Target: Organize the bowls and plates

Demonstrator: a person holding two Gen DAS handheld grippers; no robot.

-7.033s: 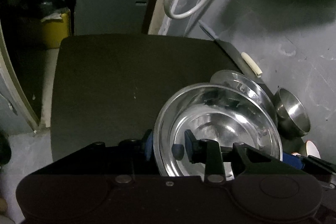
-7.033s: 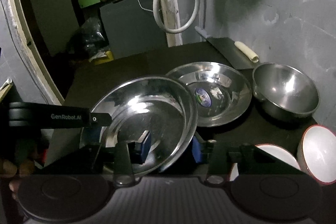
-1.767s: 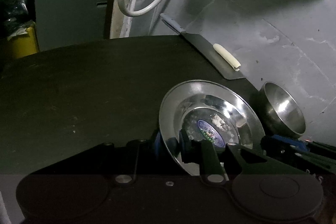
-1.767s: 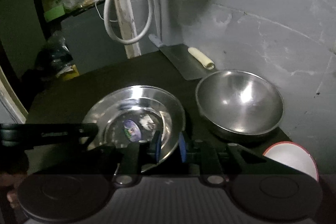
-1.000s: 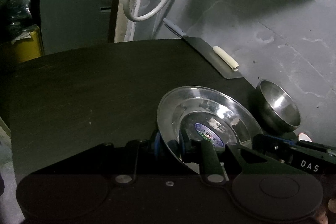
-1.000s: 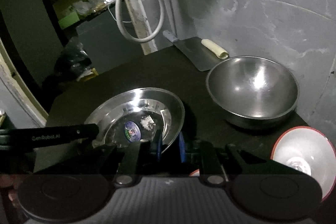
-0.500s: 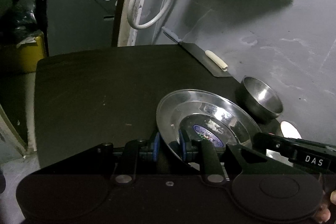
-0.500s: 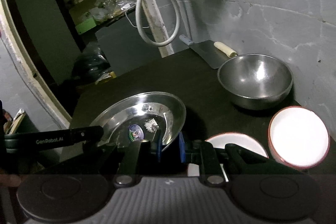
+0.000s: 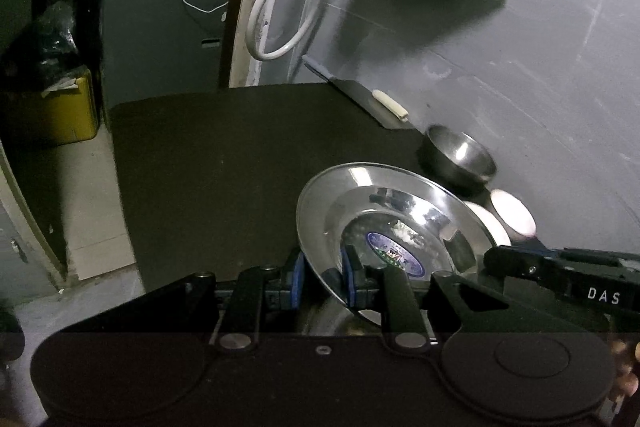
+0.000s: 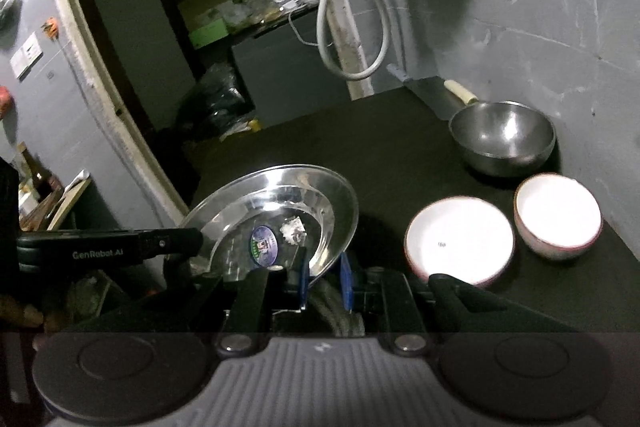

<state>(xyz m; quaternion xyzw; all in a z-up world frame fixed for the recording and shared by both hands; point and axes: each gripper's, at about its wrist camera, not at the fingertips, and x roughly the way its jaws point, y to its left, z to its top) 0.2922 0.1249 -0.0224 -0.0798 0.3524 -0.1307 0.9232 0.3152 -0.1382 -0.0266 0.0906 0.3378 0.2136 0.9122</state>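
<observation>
in the left wrist view, our left tool (image 9: 323, 277) is clamped on the near rim of the steel plate (image 9: 394, 223). a second ago the plate sat low over the bench (image 9: 224, 163); now it rides higher and further back, the steel bowl (image 9: 460, 155) looking smaller and well apart, and our right tool (image 9: 516, 261) bites the opposite rim.

in the right wrist view, our right tool (image 10: 323, 281) is clenched on the plate's (image 10: 280, 211) edge. two white bowls (image 10: 460, 241) have come into sight on the bench (image 10: 400, 147). we judge the plate is lifted clear, in transit to its stacking place.
</observation>
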